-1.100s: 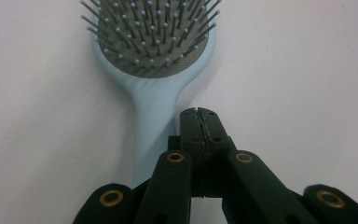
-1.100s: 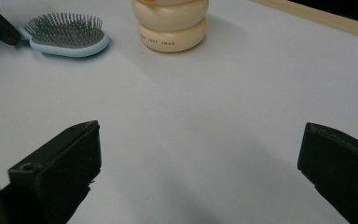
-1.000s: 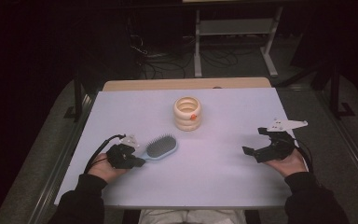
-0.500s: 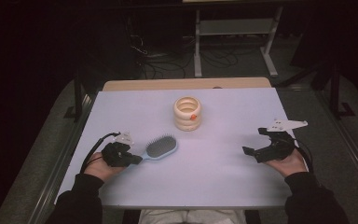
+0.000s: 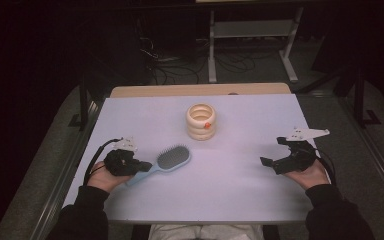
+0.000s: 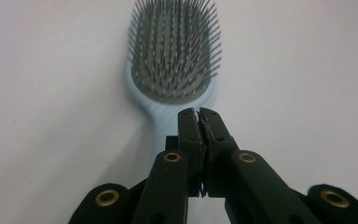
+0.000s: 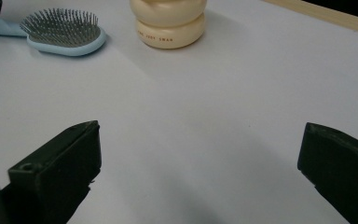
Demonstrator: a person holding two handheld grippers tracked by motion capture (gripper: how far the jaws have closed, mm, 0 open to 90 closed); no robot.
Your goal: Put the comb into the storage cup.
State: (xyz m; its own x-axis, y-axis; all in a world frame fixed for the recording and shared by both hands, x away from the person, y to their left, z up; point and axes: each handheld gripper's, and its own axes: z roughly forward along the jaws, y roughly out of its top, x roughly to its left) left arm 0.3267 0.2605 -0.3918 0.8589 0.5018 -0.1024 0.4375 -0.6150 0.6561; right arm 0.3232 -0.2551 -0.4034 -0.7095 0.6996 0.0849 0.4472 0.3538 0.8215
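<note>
Lower left of the high view, the left gripper [image 5: 142,166] sits over the handle of a pale blue hairbrush [image 5: 167,161] that lies bristles up on the white table [image 5: 240,200]. In the left gripper view its jaws are closed tip to tip above the handle, nothing pinched between them, the brush head [image 6: 175,51] at top centre. At lower right, the right gripper [image 5: 275,152] rests with jaws wide apart — nothing between them. A cream ringed jar [image 5: 201,121] stands upper centre.

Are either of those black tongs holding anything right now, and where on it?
The left tongs are shut on the handle of the light blue hairbrush, just below its bristle head. The right tongs are open and hold nothing.
</note>
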